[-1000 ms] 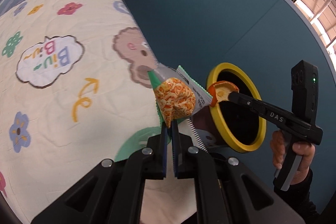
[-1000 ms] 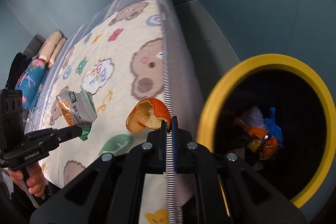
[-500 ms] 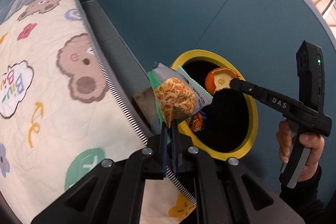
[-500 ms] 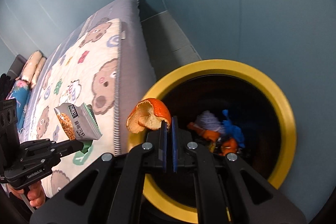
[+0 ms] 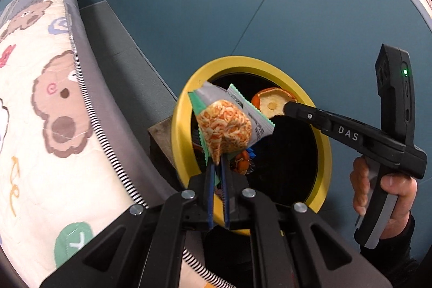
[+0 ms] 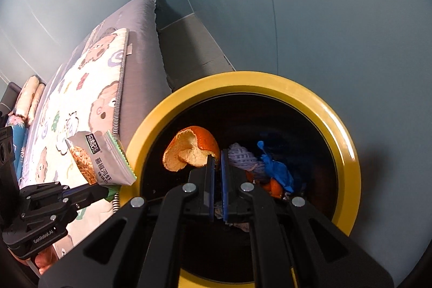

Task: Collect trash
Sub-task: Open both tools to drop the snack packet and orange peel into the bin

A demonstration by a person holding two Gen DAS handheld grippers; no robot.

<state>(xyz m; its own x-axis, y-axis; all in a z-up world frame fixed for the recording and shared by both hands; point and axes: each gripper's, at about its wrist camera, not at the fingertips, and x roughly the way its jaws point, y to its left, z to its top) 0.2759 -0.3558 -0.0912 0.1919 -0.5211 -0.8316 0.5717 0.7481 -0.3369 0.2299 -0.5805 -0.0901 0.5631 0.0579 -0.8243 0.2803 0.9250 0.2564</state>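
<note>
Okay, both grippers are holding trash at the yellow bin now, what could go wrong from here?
1. The snack wrapper in the left gripper looks, in the right wrist view, to hang beside the bin's yellow rim, not clearly over the opening; released now, it might fall outside.
2. The orange peel is pinched only at its edge by the right gripper, so it may slip early.

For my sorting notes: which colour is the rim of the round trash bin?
Yellow rim, clearest in the right wrist view.

Left claw (image 5: 217, 163) and right claw (image 6: 217, 157) both angle downward, clamped shut, hand-held.
</note>
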